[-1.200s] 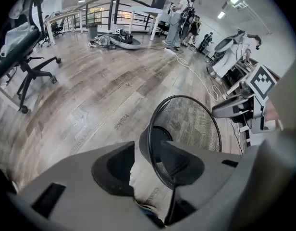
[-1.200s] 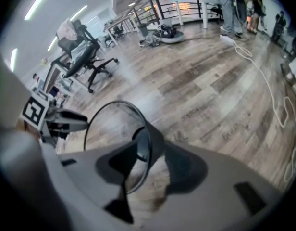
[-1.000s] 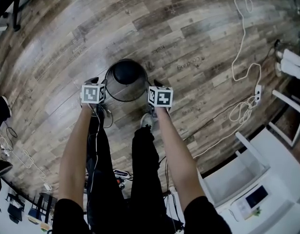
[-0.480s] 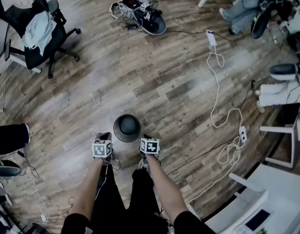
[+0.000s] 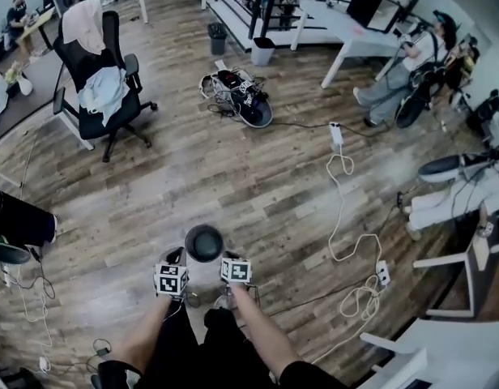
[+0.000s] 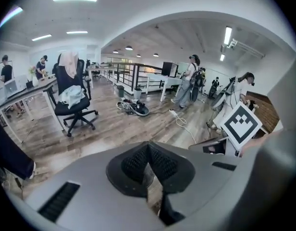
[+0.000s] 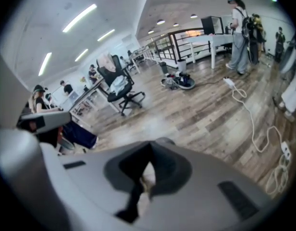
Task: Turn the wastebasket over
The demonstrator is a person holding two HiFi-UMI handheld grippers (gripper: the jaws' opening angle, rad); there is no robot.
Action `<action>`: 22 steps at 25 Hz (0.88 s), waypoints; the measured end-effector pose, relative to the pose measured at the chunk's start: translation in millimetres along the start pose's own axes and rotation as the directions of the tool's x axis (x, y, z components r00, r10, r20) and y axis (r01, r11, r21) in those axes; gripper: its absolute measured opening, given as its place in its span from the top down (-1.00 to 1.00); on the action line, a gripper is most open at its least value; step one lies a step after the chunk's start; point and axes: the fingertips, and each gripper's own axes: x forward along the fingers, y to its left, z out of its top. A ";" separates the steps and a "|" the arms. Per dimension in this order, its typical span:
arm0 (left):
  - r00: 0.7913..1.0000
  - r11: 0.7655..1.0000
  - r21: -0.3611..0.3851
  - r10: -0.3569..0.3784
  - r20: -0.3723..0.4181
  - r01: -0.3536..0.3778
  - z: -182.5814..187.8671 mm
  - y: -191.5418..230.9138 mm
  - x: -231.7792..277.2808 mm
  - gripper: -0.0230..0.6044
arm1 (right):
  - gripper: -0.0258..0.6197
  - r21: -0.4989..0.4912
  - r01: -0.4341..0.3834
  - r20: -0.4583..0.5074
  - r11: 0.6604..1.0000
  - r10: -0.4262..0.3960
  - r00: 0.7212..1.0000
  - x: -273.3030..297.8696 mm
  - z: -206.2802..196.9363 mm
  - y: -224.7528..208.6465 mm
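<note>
The wastebasket (image 5: 204,242) stands on the wooden floor just ahead of the person's feet, a small dark round shape with its solid dark end facing up. In the head view my left gripper (image 5: 175,256) and right gripper (image 5: 226,258) hang in the air on either side of it, well above it and apart from it. In the left gripper view the left gripper (image 6: 148,147) has its ribbed pads pressed together with nothing between them. The right gripper (image 7: 148,147) is likewise shut on nothing in its own view.
A black office chair (image 5: 100,87) draped with clothes stands at the back left. A pile of gear and cables (image 5: 241,96) lies further back. A white cable with a power strip (image 5: 356,254) snakes along the right. A seated person (image 5: 407,63) and white furniture (image 5: 444,355) are at the right.
Both grippers have gone from open beside the wastebasket to shut and have risen well above it. The head view has risen too, so the basket looks much smaller.
</note>
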 end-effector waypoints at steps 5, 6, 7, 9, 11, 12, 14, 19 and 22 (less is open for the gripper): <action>0.991 1.000 0.008 0.028 0.133 -0.029 39.9 -15.7 -72.3 0.83 | 0.82 -0.075 -0.025 0.070 0.997 0.030 0.997 -56.5 11.7 26.0; 0.985 0.999 0.019 0.027 0.168 -0.030 49.1 -19.9 -87.1 0.83 | 0.83 -0.083 -0.036 0.096 0.996 0.044 0.994 -71.3 17.1 34.0; 0.978 0.999 0.030 0.026 0.208 -0.033 59.3 -23.4 -102.1 0.83 | 0.82 -0.090 -0.047 0.132 0.995 0.059 0.990 -89.6 25.9 43.6; 0.959 0.999 0.039 0.026 0.282 -0.038 81.2 -24.2 -132.5 0.83 | 0.82 -0.113 -0.061 0.206 0.992 0.083 0.975 -126.9 47.0 66.9; 0.941 0.998 0.038 0.027 0.338 -0.042 101.0 -19.4 -164.2 0.83 | 0.82 -0.149 -0.062 0.273 0.987 0.102 0.957 -159.7 63.9 92.7; 0.932 0.998 0.040 0.028 0.362 -0.045 108.9 -17.3 -180.2 0.83 | 0.82 -0.170 -0.062 0.306 0.983 0.113 0.945 -176.7 70.3 105.9; 0.910 0.998 0.041 0.023 0.414 -0.044 125.7 -16.8 -211.3 0.83 | 0.82 -0.219 -0.057 0.377 0.974 0.139 0.916 -211.3 81.7 130.3; 0.840 0.996 0.078 -0.014 0.542 -0.033 168.0 -13.0 -281.1 0.83 | 0.82 -0.289 -0.051 0.525 0.956 0.203 0.827 -285.2 109.6 190.5; 0.799 0.998 0.070 -0.038 0.600 -0.006 176.6 -24.4 -321.4 0.83 | 0.82 -0.300 -0.065 0.574 0.952 0.235 0.784 -326.9 105.6 214.4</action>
